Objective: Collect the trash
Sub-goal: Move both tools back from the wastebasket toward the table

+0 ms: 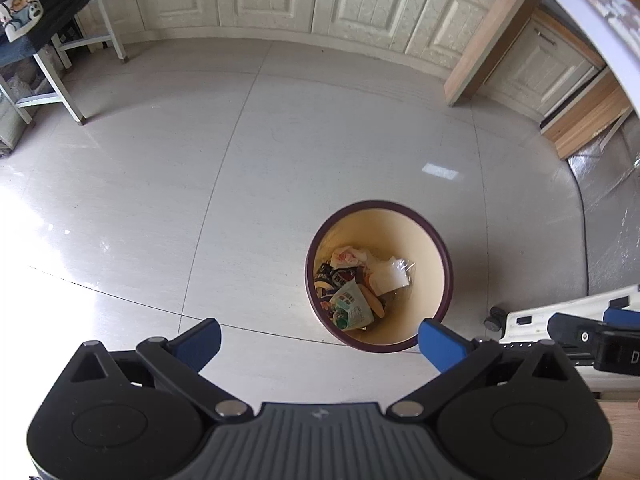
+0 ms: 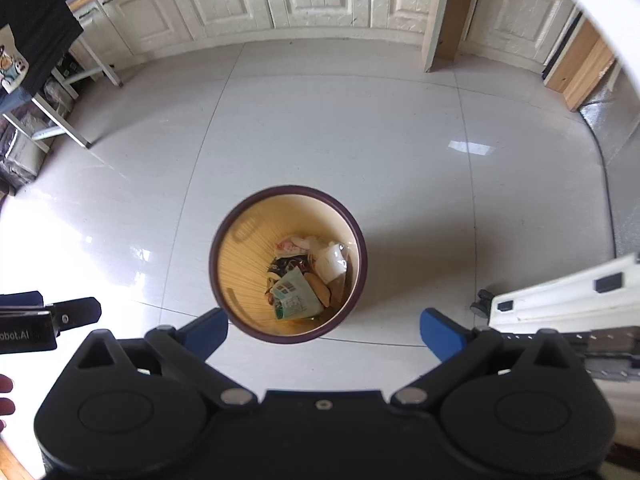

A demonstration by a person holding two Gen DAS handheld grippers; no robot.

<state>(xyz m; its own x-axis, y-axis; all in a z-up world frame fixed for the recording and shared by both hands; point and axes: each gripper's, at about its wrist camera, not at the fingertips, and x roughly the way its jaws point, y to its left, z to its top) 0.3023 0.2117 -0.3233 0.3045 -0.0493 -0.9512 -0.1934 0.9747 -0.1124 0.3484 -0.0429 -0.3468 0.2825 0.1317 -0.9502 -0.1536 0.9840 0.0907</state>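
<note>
A round bin with a dark purple rim (image 1: 440, 240) and cream inside stands on the tiled floor. It holds several pieces of trash (image 1: 356, 284): wrappers, a green packet, clear plastic. In the right wrist view the bin rim (image 2: 224, 232) sits just beyond the fingers, with the trash (image 2: 304, 276) at its bottom. My left gripper (image 1: 320, 340) is open and empty, held above the floor left of the bin. My right gripper (image 2: 324, 330) is open and empty above the bin's near edge. Each gripper shows at the edge of the other's view.
Cream cabinets (image 1: 360, 4) line the far wall. A wooden panel (image 1: 488, 36) stands at the right. A white-legged table (image 1: 60, 80) with dark cloth is at the far left. A white rail on wheels (image 2: 560, 300) lies right of the bin.
</note>
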